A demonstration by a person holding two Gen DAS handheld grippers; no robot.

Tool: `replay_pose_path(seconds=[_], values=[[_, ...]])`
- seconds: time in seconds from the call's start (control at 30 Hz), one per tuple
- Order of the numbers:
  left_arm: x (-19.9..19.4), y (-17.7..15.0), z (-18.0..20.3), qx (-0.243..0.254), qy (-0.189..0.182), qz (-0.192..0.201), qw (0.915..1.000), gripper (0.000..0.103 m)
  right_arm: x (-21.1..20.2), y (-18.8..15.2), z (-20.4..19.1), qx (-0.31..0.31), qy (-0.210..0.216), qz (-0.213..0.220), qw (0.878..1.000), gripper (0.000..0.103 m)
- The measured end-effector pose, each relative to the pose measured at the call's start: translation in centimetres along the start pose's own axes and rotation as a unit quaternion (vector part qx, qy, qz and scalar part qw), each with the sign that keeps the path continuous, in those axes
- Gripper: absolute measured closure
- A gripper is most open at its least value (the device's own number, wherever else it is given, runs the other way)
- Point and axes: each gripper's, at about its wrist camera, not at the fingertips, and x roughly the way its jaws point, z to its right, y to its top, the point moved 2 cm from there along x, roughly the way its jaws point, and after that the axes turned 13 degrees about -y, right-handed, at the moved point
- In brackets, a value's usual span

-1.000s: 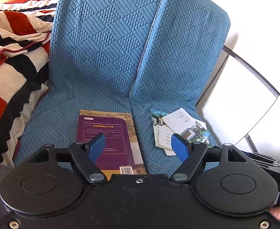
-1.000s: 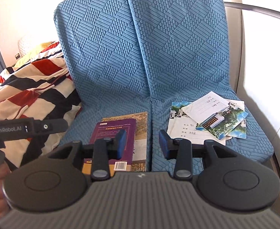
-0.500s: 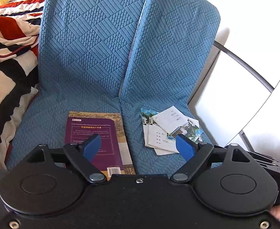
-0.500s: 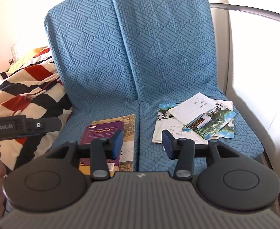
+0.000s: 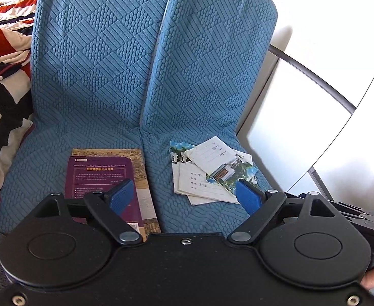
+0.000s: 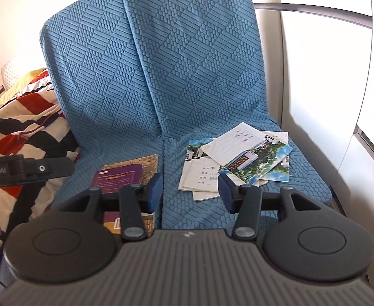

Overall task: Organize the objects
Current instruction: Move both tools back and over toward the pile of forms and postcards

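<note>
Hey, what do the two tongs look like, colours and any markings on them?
Left tongs: glossy black body, two round discs, black linkage arms, bright blue ribbed pads. Right tongs: ribbed grey body, dark grey discs, dark blue pads. White "Robot.AI" lettering marks the left one's side.

The left claw's body (image 6: 21, 170) reads "Robot.AI".

Purple book (image 5: 102, 178) flat; booklets (image 5: 209, 170) (scattered).
</note>
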Motion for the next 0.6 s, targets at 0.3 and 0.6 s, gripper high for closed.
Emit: replay_pose_path(seconds=[0.3,0.6], values=[[1.4,0.2,1.4,0.010,-0.006,-0.009,0.9999,0.016,0.2,0.0,2.0,0.020,-0.016,0.002,1.000,0.024],[3.1,0.4,3.1,0.020,-0.018,-0.018,0.9995,0.009,0.6,-0.3,3.6,0.031,-0.032,-0.012,0.999,0.019]])
